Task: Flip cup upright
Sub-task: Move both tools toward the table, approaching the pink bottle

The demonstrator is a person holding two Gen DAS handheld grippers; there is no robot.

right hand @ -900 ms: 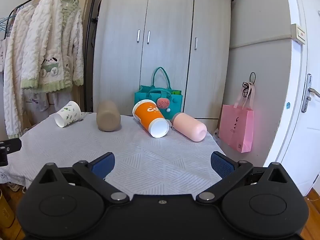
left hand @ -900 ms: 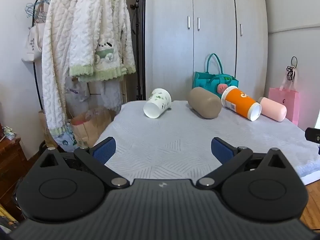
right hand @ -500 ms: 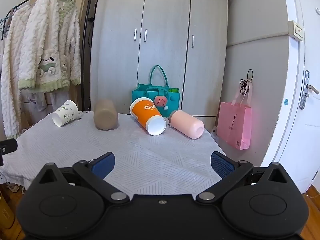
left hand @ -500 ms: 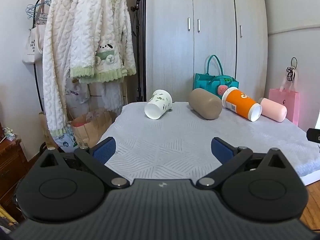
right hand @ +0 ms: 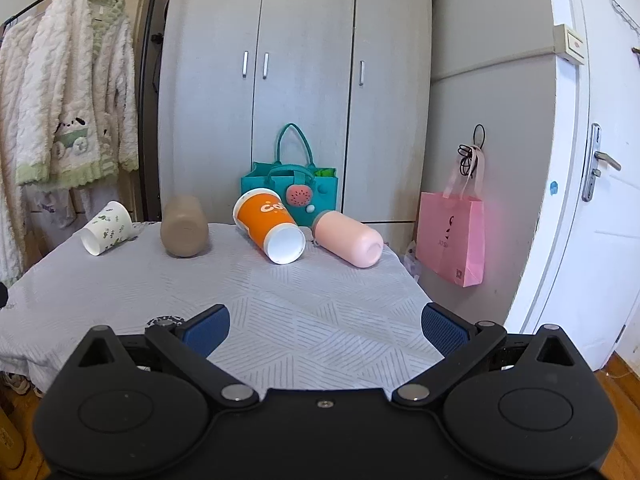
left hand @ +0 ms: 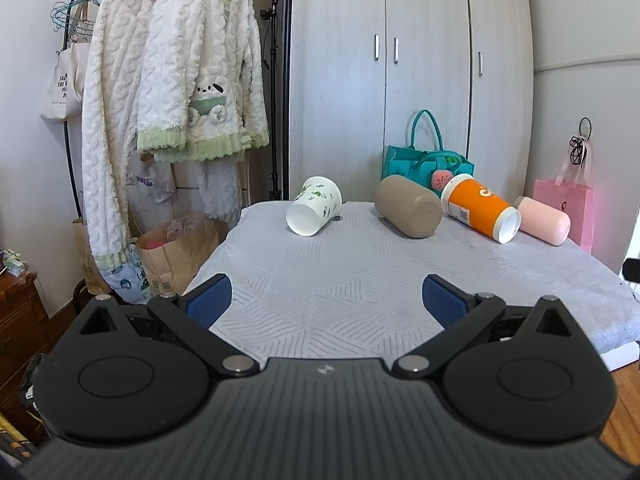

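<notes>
Several cups lie on their sides along the far edge of the cloth-covered table (left hand: 360, 280): a white cup with green leaf print (left hand: 314, 211) (right hand: 106, 228), a tan cup (left hand: 408, 212) (right hand: 185, 231), an orange cup (left hand: 480, 214) (right hand: 270, 226) and a pink cup (left hand: 542, 220) (right hand: 347, 238). My left gripper (left hand: 326, 298) is open and empty over the near table edge, facing the white cup. My right gripper (right hand: 325, 330) is open and empty, facing the orange and pink cups.
A teal bag (right hand: 294, 196) stands behind the cups against the grey wardrobe (right hand: 296, 80). A pink bag (right hand: 450, 240) hangs at the right wall beside a white door (right hand: 592, 200). A clothes rack with white robes (left hand: 176, 100) and paper bags (left hand: 176, 252) stand to the left.
Both grippers have shifted slightly; the views have drifted a little, with the cups sitting slightly lower in the left wrist frame and slightly higher in the right. Jaws stay open and the cups have not moved.
</notes>
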